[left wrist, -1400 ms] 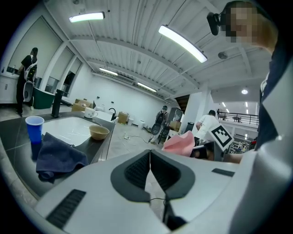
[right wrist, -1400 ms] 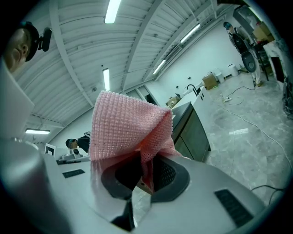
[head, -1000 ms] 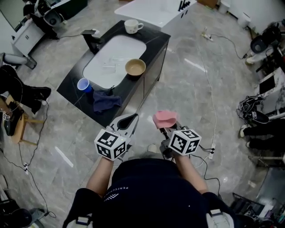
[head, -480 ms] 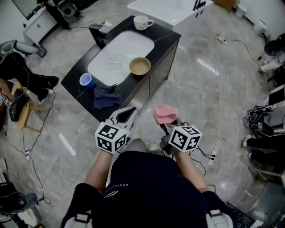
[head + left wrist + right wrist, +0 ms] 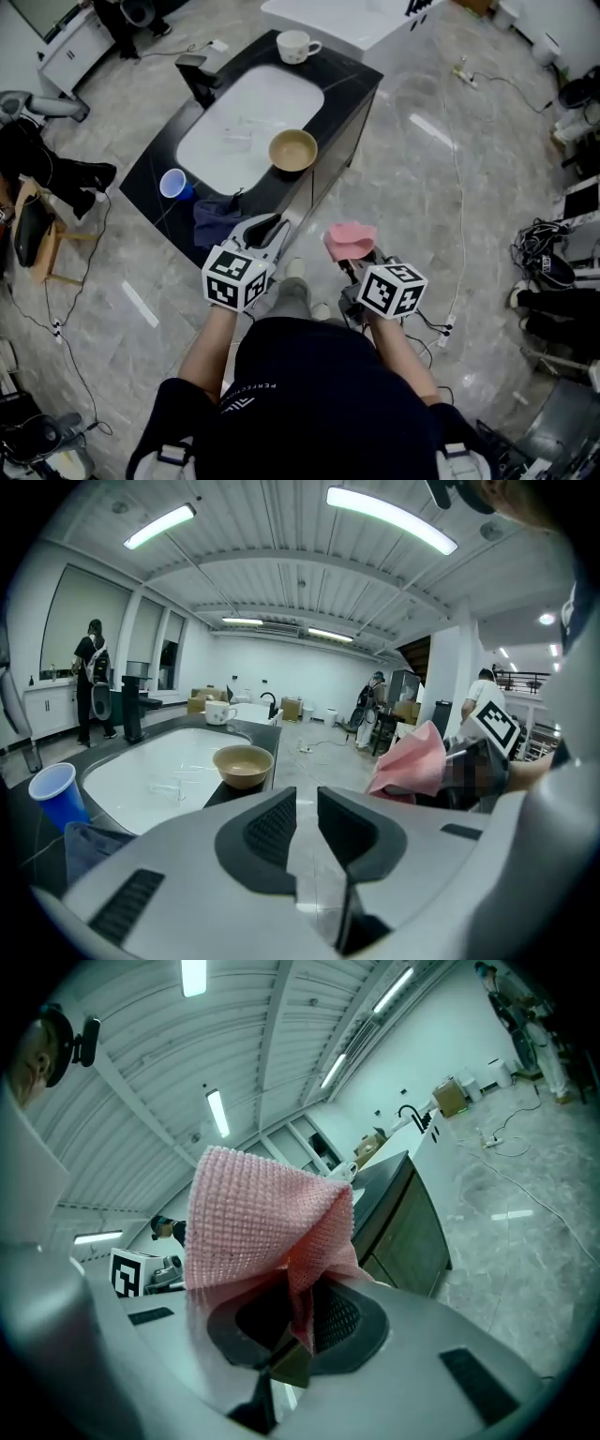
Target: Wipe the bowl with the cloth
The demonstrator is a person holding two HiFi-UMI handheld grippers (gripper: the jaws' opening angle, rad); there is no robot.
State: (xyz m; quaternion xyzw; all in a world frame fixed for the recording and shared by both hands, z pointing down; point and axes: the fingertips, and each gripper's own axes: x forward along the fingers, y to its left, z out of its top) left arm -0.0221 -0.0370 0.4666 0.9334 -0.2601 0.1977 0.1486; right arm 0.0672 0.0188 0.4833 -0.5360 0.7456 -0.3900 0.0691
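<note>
A tan bowl (image 5: 293, 150) (image 5: 243, 765) stands upright on the black counter (image 5: 351, 87), at the right rim of the white sink. My left gripper (image 5: 267, 228) (image 5: 307, 803) is short of the counter's near edge. Its jaws have just been opening and stand a narrow gap apart with nothing between them. My right gripper (image 5: 352, 262) (image 5: 300, 1312) is over the floor to the right, shut on a pink cloth (image 5: 349, 239) (image 5: 262, 1218) that bunches up above the jaws. Both grippers are well apart from the bowl.
A blue cup (image 5: 173, 183) and a dark blue cloth (image 5: 217, 211) lie at the counter's near end. A white mug (image 5: 297, 44) stands at the far end and a black faucet (image 5: 197, 75) at the left. Cables (image 5: 455, 178) trail over the floor on the right.
Both grippers have moved forward toward the counter's near edge. The left gripper's jaws, closed before, now show a narrow gap. The pink cloth stays in the right gripper.
</note>
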